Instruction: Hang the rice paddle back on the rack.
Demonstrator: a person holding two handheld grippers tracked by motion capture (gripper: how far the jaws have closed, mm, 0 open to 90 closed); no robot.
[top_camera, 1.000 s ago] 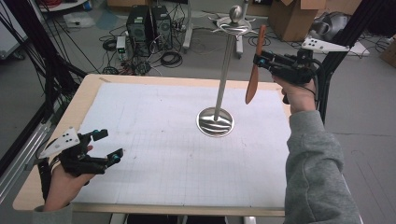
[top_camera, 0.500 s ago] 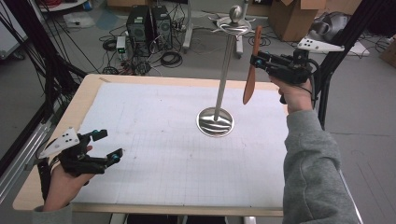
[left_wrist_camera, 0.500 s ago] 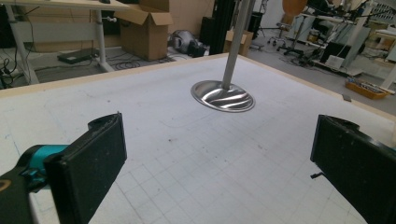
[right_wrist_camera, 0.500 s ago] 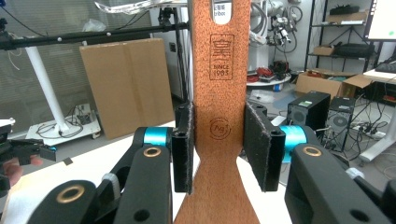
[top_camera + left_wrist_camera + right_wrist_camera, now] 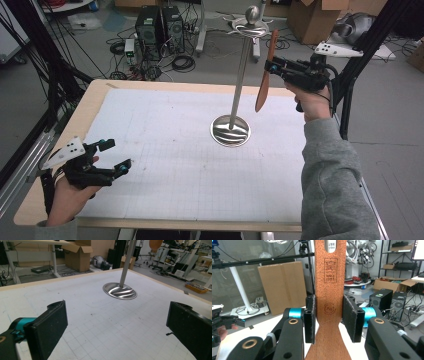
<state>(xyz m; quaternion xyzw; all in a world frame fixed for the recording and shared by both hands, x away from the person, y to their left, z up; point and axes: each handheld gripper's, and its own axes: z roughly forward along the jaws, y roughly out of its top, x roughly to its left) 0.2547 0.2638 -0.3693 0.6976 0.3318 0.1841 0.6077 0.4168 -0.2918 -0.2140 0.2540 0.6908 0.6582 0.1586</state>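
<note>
The right claw (image 5: 272, 66) is clamped on the handle of a flat, reddish-brown wooden spatula (image 5: 264, 75) — held upright in the air beside the tall silver metal stand (image 5: 240, 82), near its top hooks. The left claw (image 5: 111, 156) rests low over the white gridded counter (image 5: 170, 165) — spread wide, holding nothing.

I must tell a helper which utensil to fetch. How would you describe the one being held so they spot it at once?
Find the tall metal stand rising from the table. Just right of its pole, the right tongs clamp a flat reddish-brown wooden spatula, hanging upright in the air, with a stamped logo.
</note>
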